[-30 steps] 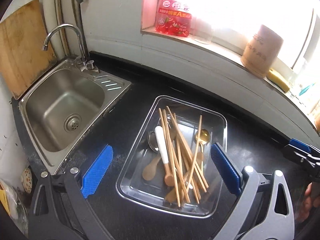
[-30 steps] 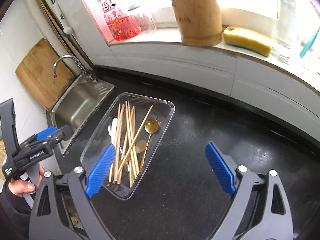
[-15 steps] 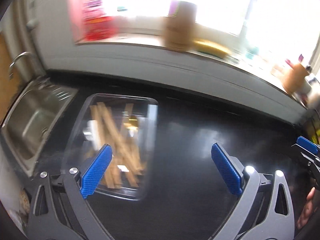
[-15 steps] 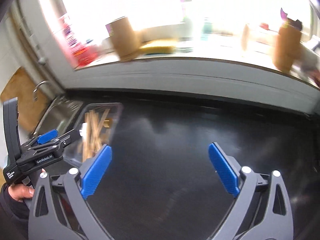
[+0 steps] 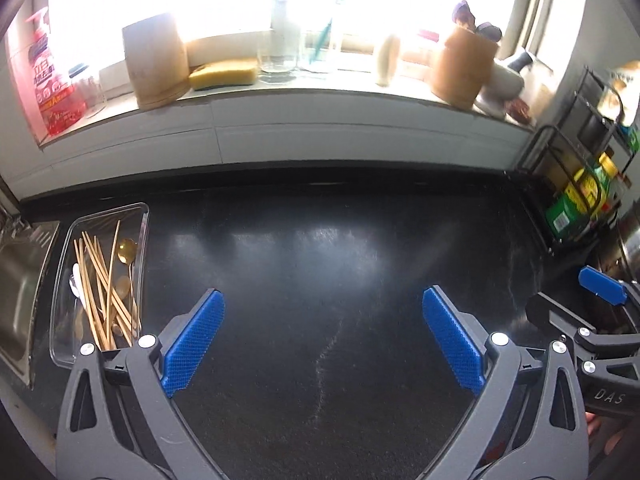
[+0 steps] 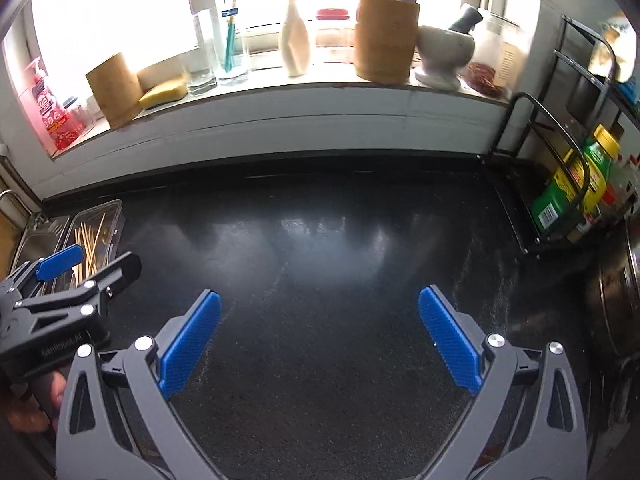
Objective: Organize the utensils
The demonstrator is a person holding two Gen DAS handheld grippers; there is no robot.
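Each hand-held gripper is a dark grey plastic frame with two forked arms pierced by triangular cut-outs and joined by round silver screws. The left gripper [image 5: 322,342] carries two flat blue pads [image 5: 193,347] with a fine diamond-grid texture, and the right gripper [image 6: 319,344] has the same blue textured pads [image 6: 449,346]. Seen from the side, the black bodies bear pale lettering: "DAS" on the right one, "GenRobot.AI" on the left one. A hand [image 6: 38,404] shows below the left body.
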